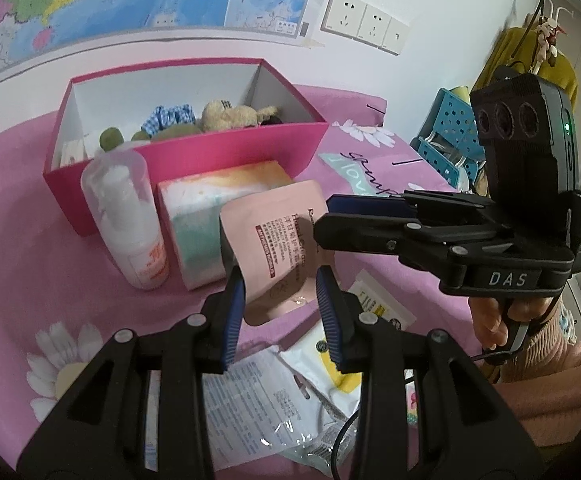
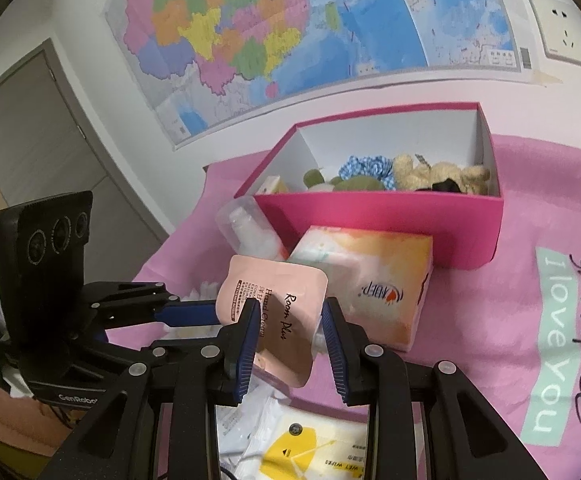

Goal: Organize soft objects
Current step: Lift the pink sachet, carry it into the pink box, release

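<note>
The pink box (image 2: pixel 378 220) sat on the pink cloth (image 2: pixel 530 320) with a teddy bear (image 2: pixel 422 172) and blue scrunchie (image 2: pixel 366 168) already inside; a tissue pack (image 2: pixel 374 276) lay against its front wall. The hand cream sachet (image 2: pixel 278 312) hung upright between both tools. My left tongs (image 1: pixel 280 312) stood open around its lower end; my right tongs (image 2: pixel 292 340) also gaped, so what held it I could not tell. I judged it light, floppy and slick, best pinched at the flat sealed edge.
</note>
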Tool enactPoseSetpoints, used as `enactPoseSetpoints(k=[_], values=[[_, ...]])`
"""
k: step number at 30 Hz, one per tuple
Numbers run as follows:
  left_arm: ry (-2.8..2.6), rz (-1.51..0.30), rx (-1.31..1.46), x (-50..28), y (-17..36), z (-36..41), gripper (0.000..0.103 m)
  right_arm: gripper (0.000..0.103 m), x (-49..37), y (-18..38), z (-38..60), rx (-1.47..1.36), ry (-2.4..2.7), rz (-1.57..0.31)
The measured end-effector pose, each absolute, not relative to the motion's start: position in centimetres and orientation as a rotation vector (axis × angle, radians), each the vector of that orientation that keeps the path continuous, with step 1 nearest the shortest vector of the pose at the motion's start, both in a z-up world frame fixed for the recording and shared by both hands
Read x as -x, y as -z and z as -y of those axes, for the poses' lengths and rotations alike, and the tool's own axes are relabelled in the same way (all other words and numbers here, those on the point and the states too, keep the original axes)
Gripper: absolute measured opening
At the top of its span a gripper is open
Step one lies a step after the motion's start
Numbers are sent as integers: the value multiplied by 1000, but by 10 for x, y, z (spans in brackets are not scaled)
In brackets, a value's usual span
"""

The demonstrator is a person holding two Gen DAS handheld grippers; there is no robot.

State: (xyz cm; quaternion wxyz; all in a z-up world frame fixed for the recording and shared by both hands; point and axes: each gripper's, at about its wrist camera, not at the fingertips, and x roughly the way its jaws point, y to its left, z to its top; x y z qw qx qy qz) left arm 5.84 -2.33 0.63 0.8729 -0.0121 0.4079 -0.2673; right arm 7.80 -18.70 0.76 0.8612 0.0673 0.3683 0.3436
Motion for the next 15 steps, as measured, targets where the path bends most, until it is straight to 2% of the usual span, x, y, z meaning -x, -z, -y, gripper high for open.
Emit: enactPoseSetpoints(k=[15], values=[[533, -817, 7, -81, -22, 28, 38, 32, -95, -28, 190, -144, -710, -719]])
